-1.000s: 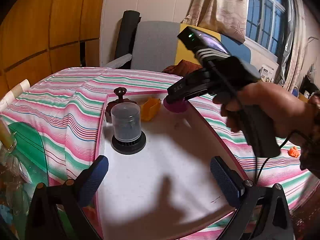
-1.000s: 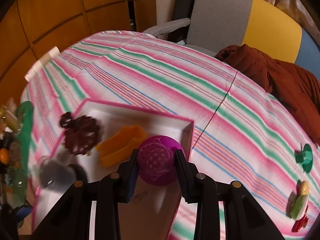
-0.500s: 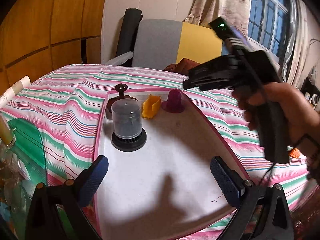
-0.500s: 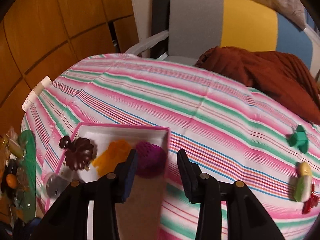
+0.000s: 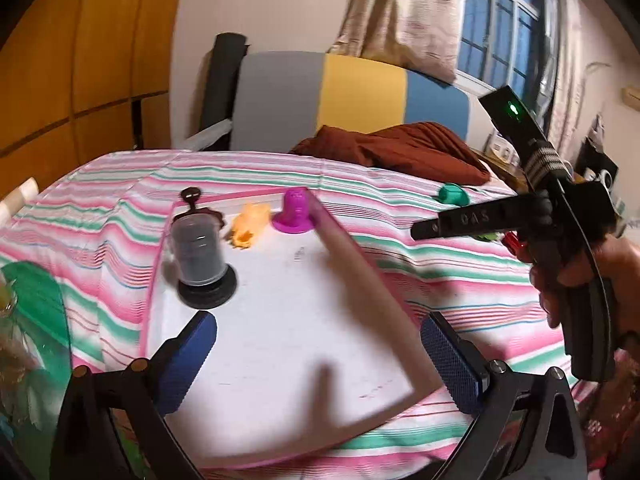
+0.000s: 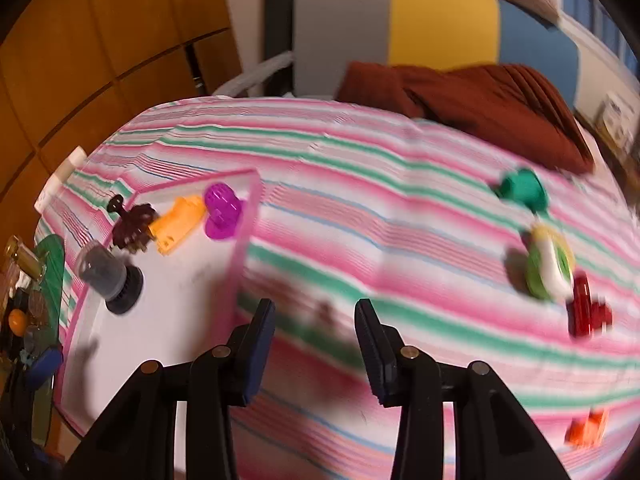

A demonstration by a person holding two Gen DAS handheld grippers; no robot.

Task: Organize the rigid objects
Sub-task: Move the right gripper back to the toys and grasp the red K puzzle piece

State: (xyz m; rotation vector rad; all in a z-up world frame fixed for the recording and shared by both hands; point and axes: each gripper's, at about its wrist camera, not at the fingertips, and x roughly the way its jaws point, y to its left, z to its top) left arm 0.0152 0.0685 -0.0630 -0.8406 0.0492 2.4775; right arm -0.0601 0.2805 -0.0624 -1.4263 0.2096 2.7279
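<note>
Shallow white tray with a pink rim point(image 6: 240, 264) lying on the pink, green and white striped tablecloth point(image 6: 380, 200), toward the left of the table. Along the tray's far edge, from right to left: a magenta plastic piece with a domed, gridded top and a flat round base point(image 6: 222, 211), set in the far right corner; an orange plastic piece point(image 6: 180, 222) just beside it; a dark brown lobed piece with a knobbed stem point(image 6: 134, 222). Nearer, by the left rim, a clear plastic cylinder on a black round base point(image 6: 110, 278) stands upright. The right gripper point(image 6: 315, 354), its jaws having just been opening, hangs over bare cloth to the right of the tray, fingers spread with nothing between them. The left gripper point(image 5: 318, 360) hovers over the tray's near end, blue-padded fingers point(image 5: 188, 356) wide apart and empty. On the cloth at far right lie a green piece point(image 6: 522, 190), a yellow-green and white piece point(image 6: 548, 266), a red piece point(image 6: 586, 310) and an orange piece point(image 6: 588, 430).
</note>
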